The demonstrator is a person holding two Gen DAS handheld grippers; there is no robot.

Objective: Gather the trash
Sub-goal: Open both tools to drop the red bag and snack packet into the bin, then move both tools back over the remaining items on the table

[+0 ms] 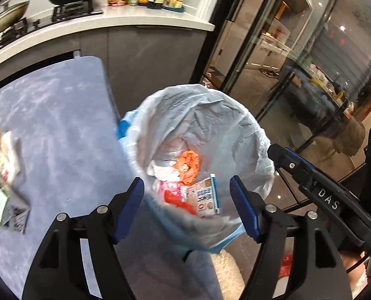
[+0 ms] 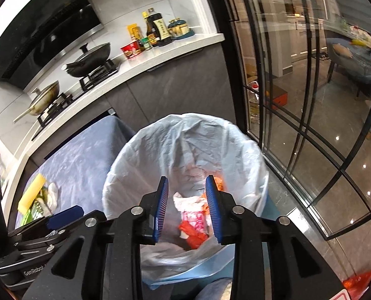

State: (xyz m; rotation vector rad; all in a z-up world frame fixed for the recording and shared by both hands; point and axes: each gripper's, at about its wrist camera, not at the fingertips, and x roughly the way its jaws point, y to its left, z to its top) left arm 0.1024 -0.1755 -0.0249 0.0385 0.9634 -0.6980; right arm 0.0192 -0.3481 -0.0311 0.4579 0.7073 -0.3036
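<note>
both grippers empty above the bin

the lined trash bin sits beside the blue table. left gripper and right gripper hover over it, jaws wide, holding nothing. remaining wrappers lie on the table left of the bin, nearer the left gripper.

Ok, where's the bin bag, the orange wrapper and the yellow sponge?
bin bag (image 2: 185,145): right wrist view, on the crinkled inner wall of the bag.
orange wrapper (image 1: 189,166): left wrist view, on its middle, inside the bag.
yellow sponge (image 2: 32,191): right wrist view, on its long top face, on the blue table.
</note>
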